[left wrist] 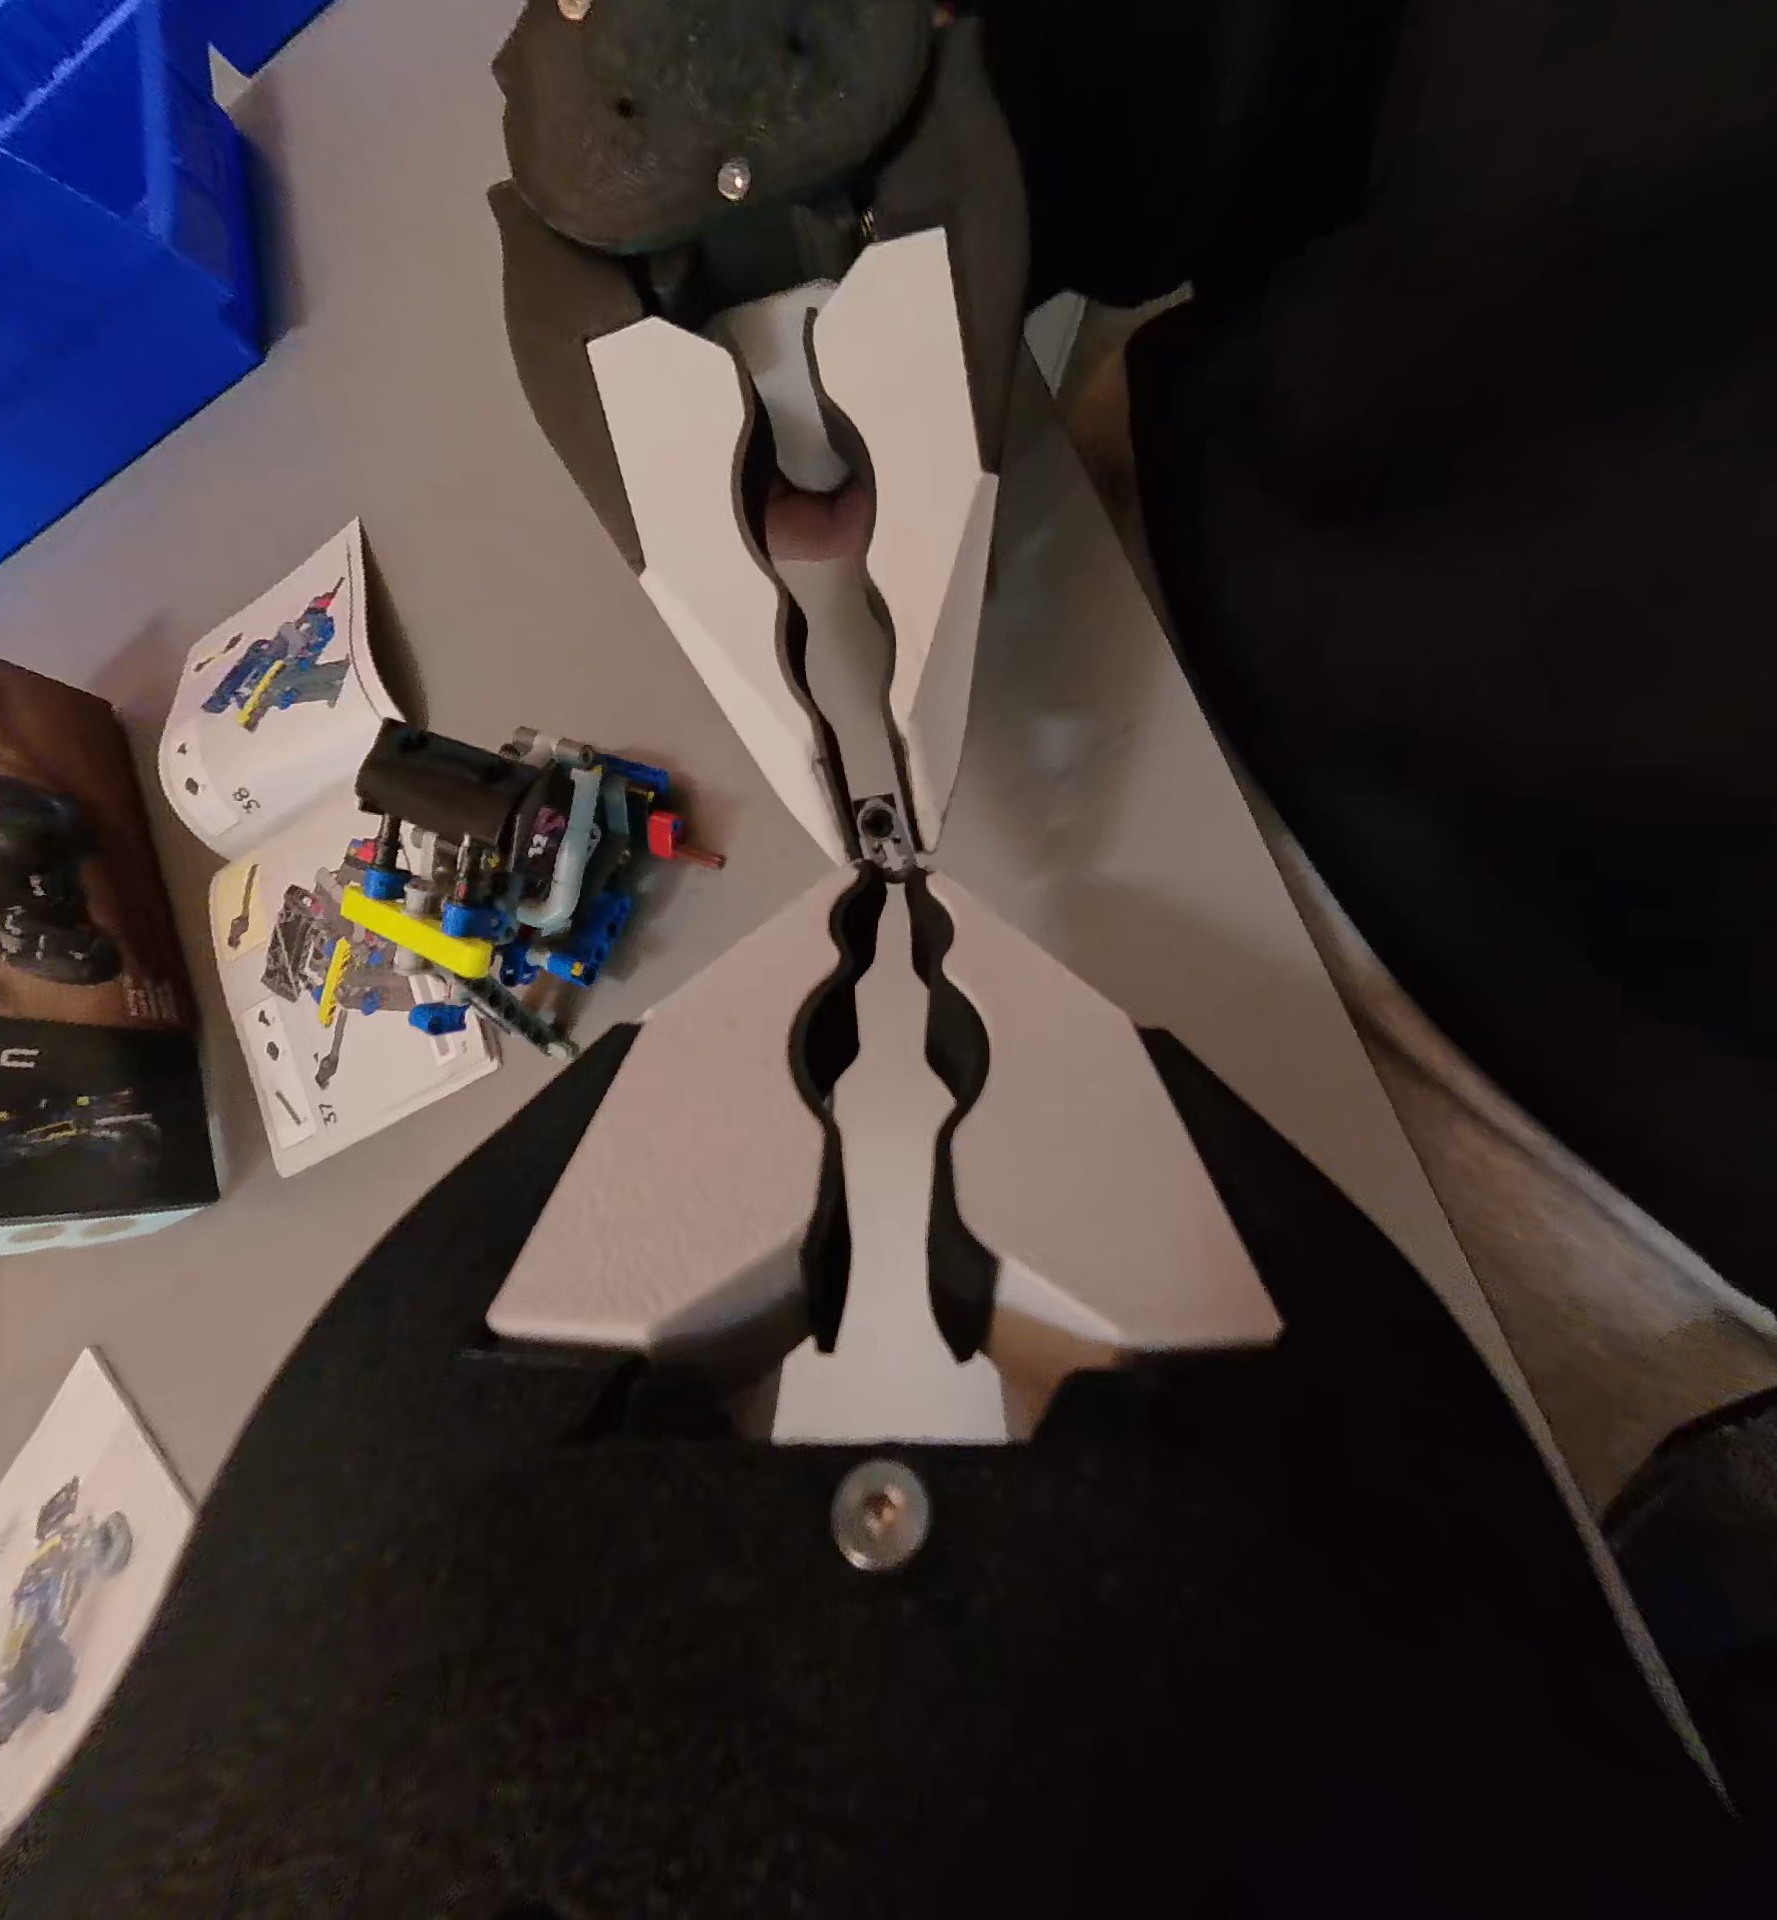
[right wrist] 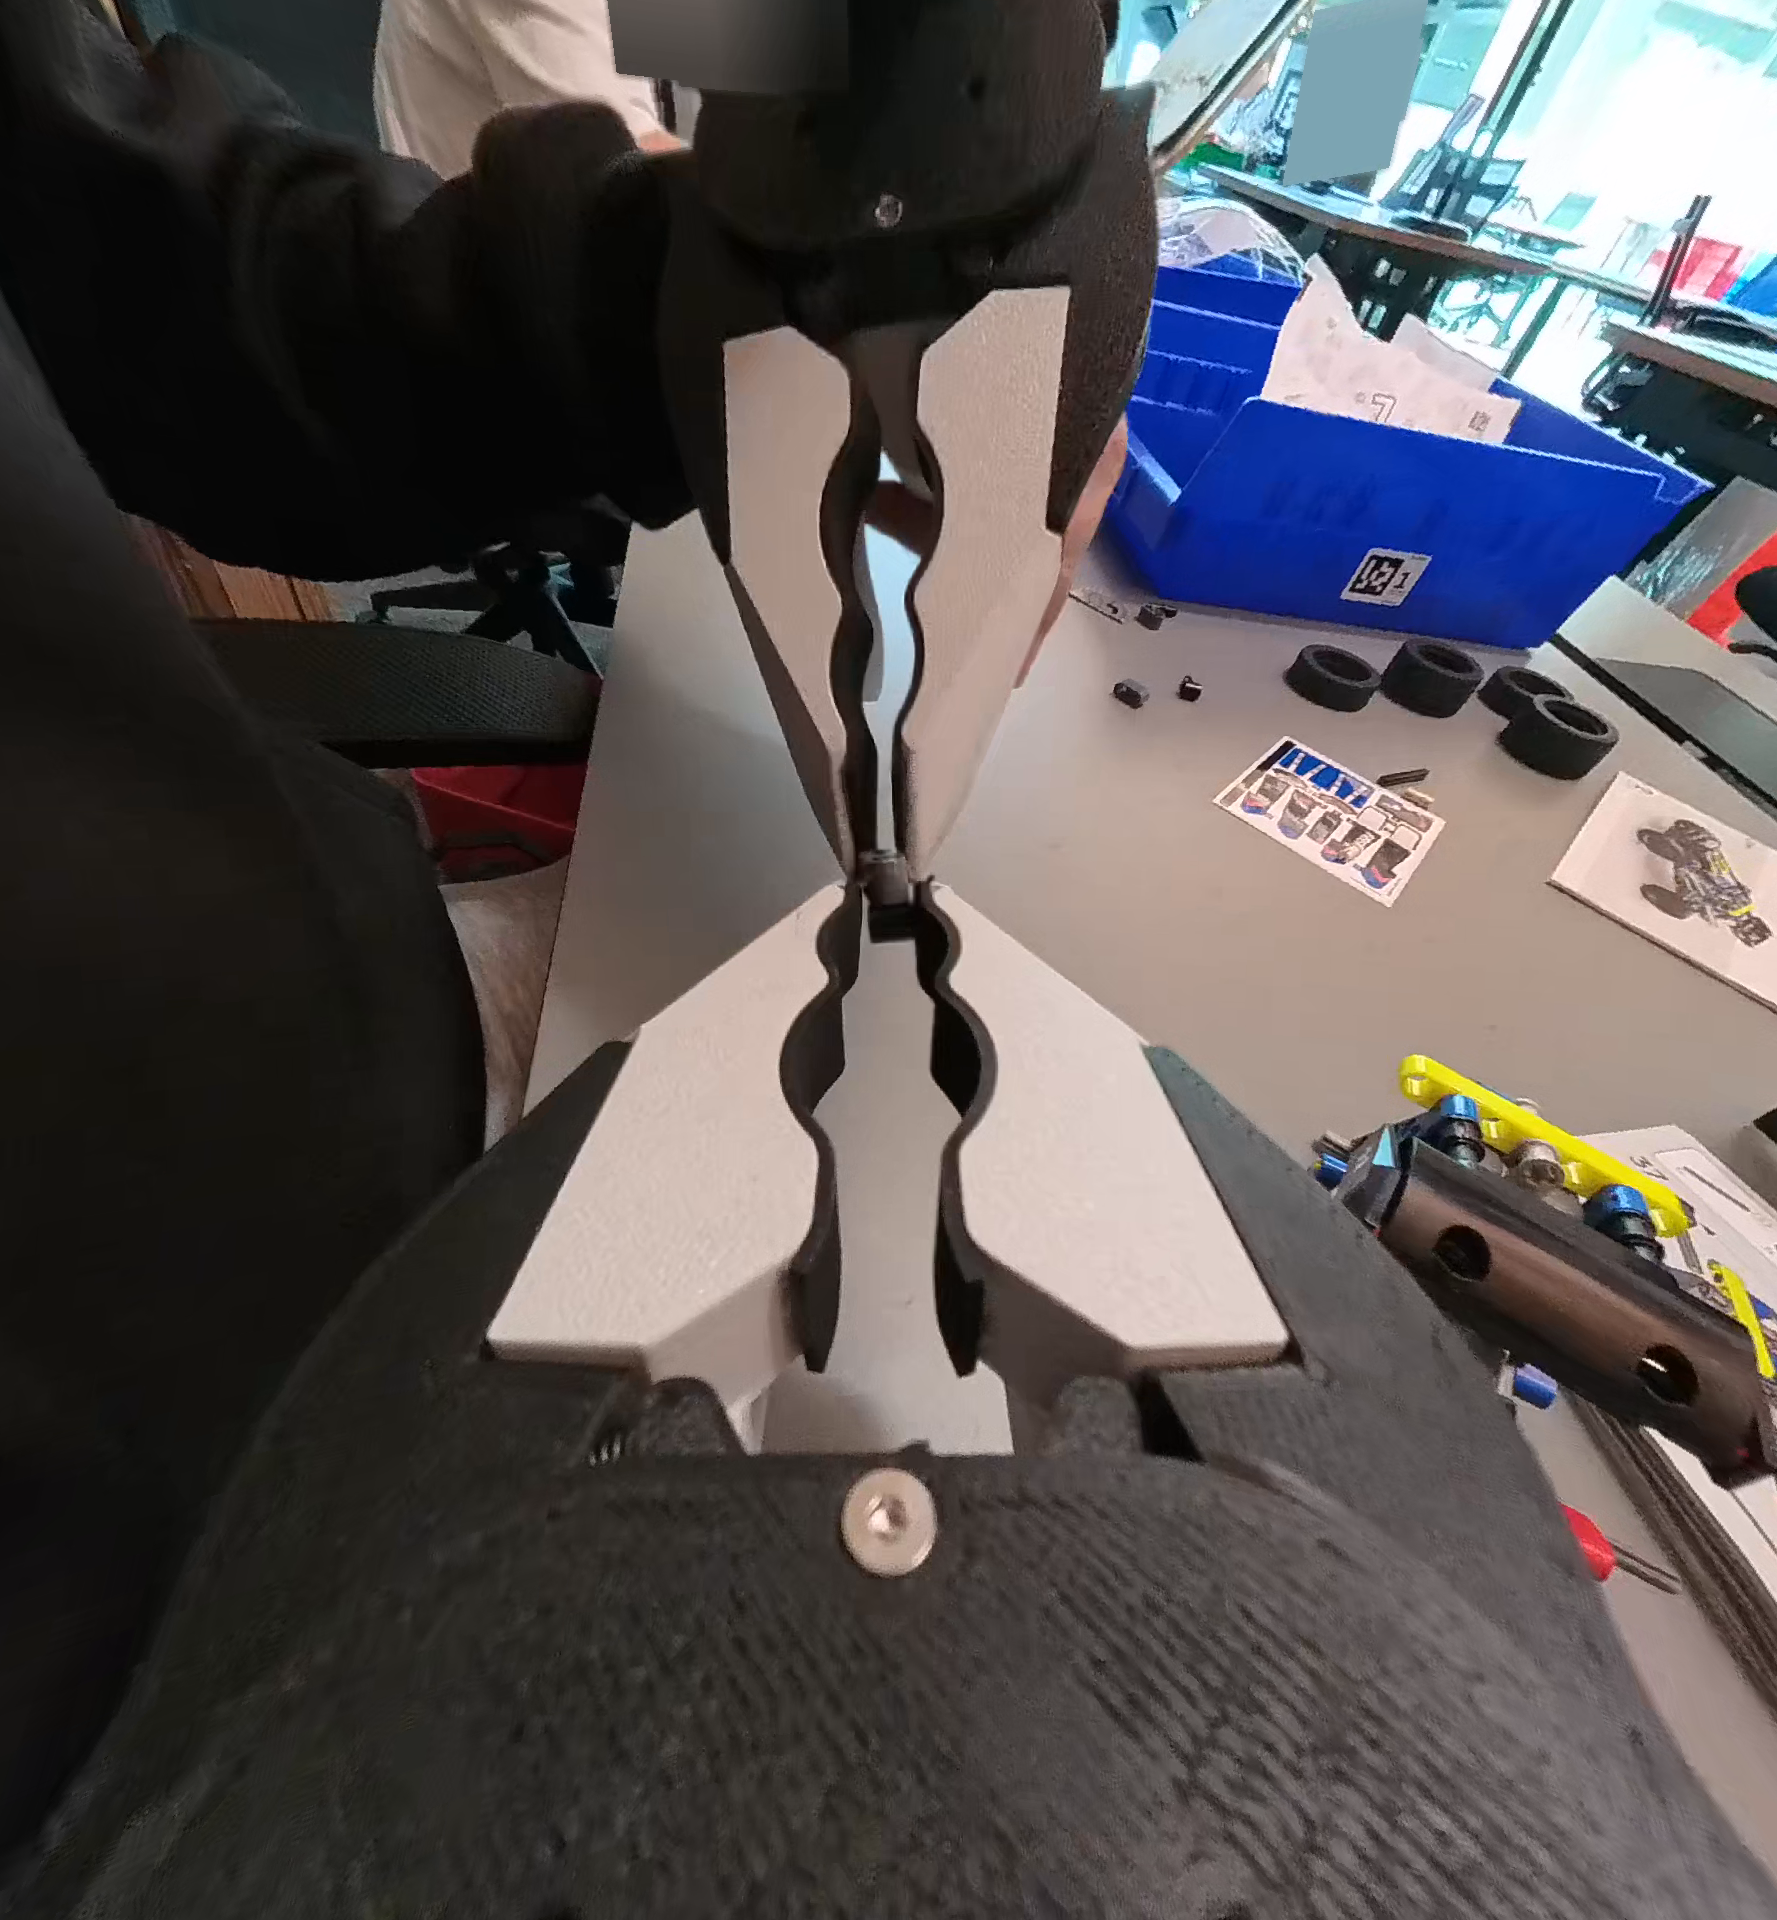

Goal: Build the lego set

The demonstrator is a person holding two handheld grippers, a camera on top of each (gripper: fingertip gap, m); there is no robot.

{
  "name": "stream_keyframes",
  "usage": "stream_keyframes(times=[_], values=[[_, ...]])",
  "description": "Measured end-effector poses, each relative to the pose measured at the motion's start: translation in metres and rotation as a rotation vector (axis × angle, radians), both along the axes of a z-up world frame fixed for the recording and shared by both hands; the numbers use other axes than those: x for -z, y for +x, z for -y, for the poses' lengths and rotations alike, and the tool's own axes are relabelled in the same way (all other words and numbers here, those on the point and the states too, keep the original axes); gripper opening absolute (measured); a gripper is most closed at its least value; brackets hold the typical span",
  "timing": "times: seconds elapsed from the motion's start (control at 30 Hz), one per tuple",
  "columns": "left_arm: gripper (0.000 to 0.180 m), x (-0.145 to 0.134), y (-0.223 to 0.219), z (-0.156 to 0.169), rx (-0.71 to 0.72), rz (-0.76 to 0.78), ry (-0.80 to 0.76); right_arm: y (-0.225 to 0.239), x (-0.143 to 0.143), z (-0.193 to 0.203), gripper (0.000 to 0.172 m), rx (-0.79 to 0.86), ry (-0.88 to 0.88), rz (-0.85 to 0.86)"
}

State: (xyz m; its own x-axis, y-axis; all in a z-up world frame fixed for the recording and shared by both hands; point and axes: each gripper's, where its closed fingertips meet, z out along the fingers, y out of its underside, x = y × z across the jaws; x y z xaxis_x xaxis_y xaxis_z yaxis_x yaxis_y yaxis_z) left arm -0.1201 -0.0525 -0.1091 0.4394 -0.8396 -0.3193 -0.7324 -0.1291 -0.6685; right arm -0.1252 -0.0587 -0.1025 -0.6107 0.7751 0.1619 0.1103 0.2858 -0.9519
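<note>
Piece: a small dark grey plastic piece (left wrist: 879,828) with a round hole in its face. It is held in the air over the surface (left wrist: 551,520), just where the two grippers meet tip to tip.
Left gripper: my left gripper (left wrist: 889,873) is nearly closed and pinches the near end of the piece at its very tips.
Right gripper: my right gripper (right wrist: 889,904) faces it and is clamped on the blocky dark end, with the fingers a little wider apart.
Handling: I judge it very light, rigid and smooth, so it could easily twist or pop out of a tip grip. The flat sides look like the safest hold, squarely between the pads, with the hole left free.
Nearby: a part-built model (left wrist: 479,883) in black, blue and yellow lies on an open booklet (left wrist: 271,675) to my left, well apart from the piece. A dark box (left wrist: 32,935) sits beyond it. Farther off there are four tyres (right wrist: 1435,675), a sticker sheet (right wrist: 1325,821) and a blue bin (right wrist: 1383,499).
Hard to see: I cannot tell whether the piece is one part or two joined. The fingers hide most of it, and the exact pad contact is too small to make out. My dark sleeve (right wrist: 292,364) blocks the left of the right wrist view.
</note>
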Motion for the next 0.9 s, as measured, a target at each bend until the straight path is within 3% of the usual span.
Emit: stream_keyframes(times=[0.1,0.17,0.3,0.43,0.6,0.9], values=[[0.003,0.004,0.001,-0.001,0.007,-0.039,-0.014,-0.001,0.003,0.002,0.013,-0.004,-0.013,0.003],[0.003,0.007,0.0,-0.002,0.0,-0.057,-0.022,-0.002,0.005,-0.001,0.008,0.008,0.016,0.0],[0.0,0.004,-0.011,-0.015,-0.127,-0.031,0.019,-0.009,0.004,-0.016,0.006,0.103,0.039,-0.008],[0.015,0.035,-0.043,-0.013,-0.263,0.034,-0.084,-0.005,0.012,-0.044,0.005,0.218,0.037,0.055],[0.009,0.071,-0.059,-0.018,-0.27,0.188,-0.145,-0.005,0.019,-0.049,0.006,0.254,0.007,0.082],[0.002,0.077,-0.054,-0.031,-0.264,0.204,-0.219,-0.009,0.017,-0.045,0.006,0.247,-0.034,0.075]])
